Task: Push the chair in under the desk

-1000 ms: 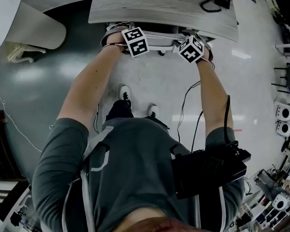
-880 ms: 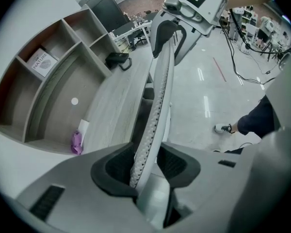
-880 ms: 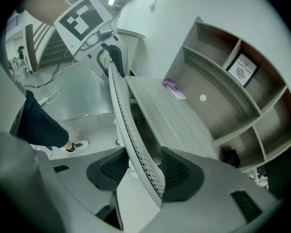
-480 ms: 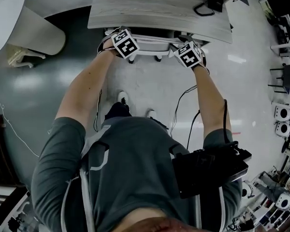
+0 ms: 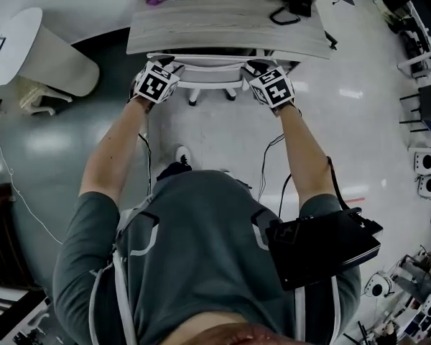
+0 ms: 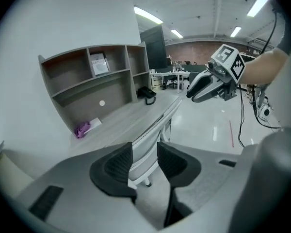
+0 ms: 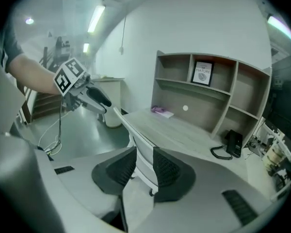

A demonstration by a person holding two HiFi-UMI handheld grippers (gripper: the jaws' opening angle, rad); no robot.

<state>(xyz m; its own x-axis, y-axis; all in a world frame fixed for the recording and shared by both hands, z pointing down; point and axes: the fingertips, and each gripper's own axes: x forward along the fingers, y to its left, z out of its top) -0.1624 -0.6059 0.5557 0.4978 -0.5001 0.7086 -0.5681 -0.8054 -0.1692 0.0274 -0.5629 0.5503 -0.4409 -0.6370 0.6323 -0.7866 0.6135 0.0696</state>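
Left gripper point(image 6: 144, 160): your jaws stand apart and have just been closing. The white edge of the chair point(image 5: 201, 63) back shows through the gap, and the pads do not press on it.

Right gripper point(image 7: 144, 169): the gap is narrower, these jaws have also just been closing, and the same chair back runs between the pads without being clamped.

Chair: the seat is tucked beneath the desk point(image 5: 223, 20). From the head view only the back and two casters show at the desk's front edge, with your grippers at its two upper corners.

Surface: pale wood-grain top. A black telephone point(image 7: 233, 142) with a coiled cord sits toward the right, and a purple item point(image 7: 157, 109) lies near the rear.

Room: an open shelf unit point(image 7: 208, 91) rises behind the desk. The glossy pale floor point(image 5: 223, 128) meets a darker grey-green patch point(image 5: 50, 142) on your left.
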